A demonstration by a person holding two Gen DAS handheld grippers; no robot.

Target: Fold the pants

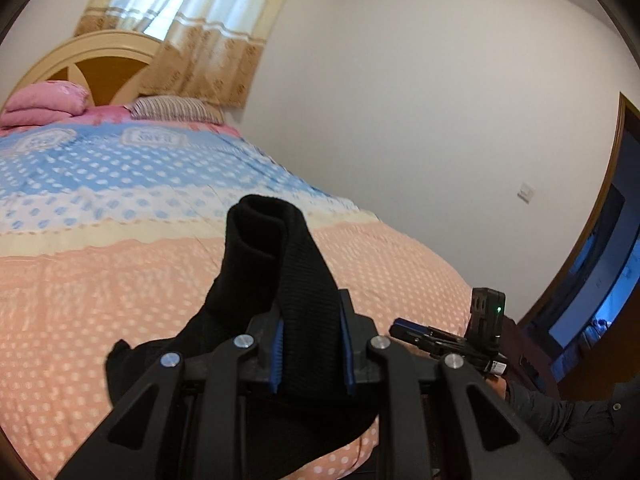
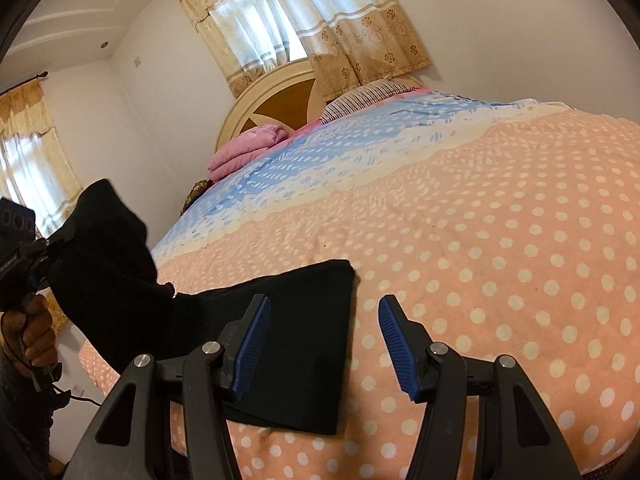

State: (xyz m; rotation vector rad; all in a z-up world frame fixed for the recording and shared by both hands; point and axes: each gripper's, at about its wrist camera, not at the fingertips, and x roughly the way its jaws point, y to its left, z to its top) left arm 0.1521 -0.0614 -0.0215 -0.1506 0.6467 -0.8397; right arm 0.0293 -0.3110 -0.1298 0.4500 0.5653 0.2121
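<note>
The left gripper, jaws clamped on one end of the black pants, lifts it clear for folding over the portion lying flat on the bed, while the right gripper hovers with jaws apart.

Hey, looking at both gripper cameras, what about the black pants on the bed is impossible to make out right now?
- Left wrist view: the black pants drop behind the left gripper; their lower part is hidden.
- Right wrist view: the near edge of the pants lying on the bedspread sits behind the right gripper frame.
- Either view: dark cloth shows no seams, so waistband and cuffs cannot be told apart.
</note>
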